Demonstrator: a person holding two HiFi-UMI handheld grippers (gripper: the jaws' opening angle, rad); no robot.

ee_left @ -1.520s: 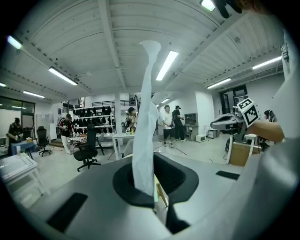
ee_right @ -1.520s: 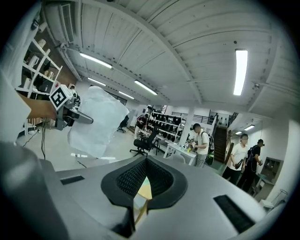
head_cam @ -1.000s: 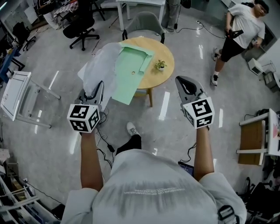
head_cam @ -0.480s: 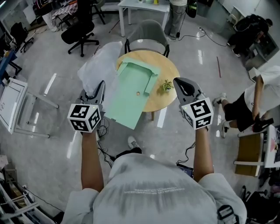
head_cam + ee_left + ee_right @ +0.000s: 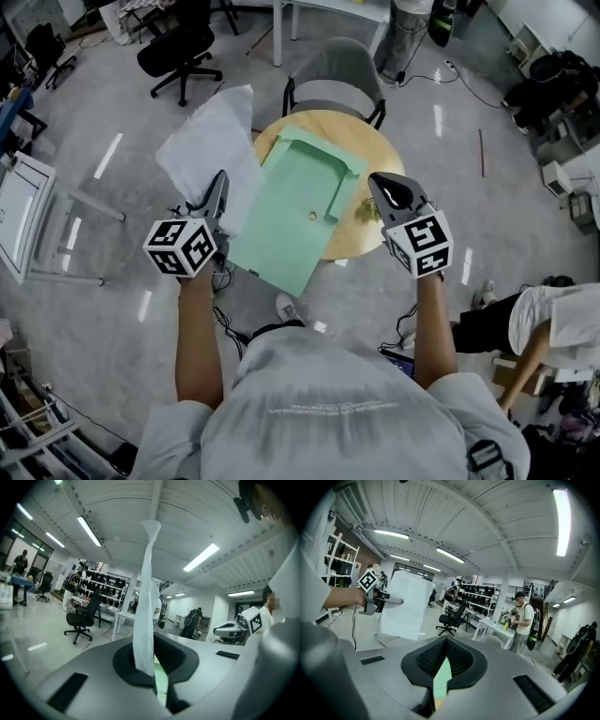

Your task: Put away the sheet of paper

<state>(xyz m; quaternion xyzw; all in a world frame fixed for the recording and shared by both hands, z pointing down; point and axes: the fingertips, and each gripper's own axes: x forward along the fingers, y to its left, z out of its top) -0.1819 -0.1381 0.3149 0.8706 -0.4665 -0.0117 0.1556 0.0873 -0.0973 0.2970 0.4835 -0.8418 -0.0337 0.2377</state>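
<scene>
My left gripper (image 5: 220,180) is shut on the lower edge of a white sheet of paper (image 5: 204,150), which stands up and away from it at the left of the round wooden table (image 5: 367,141). In the left gripper view the sheet (image 5: 145,597) rises edge-on from between the pads. The right gripper view shows the sheet (image 5: 407,604) flat, hanging from my left gripper (image 5: 396,600). A pale green folder (image 5: 298,211) lies on the table and overhangs its near edge. My right gripper (image 5: 377,180) is shut with nothing in it, above the table's right side.
A small potted plant (image 5: 364,212) stands on the table beside my right gripper. A grey chair (image 5: 333,77) sits behind the table, a black office chair (image 5: 178,42) and a white table (image 5: 337,9) farther back. A person (image 5: 548,323) bends at lower right; cables lie on the floor.
The table and green folder have come nearer and lower in the head view as I walked toward them. Both grippers keep their pose. The person at the right has moved down the picture.
</scene>
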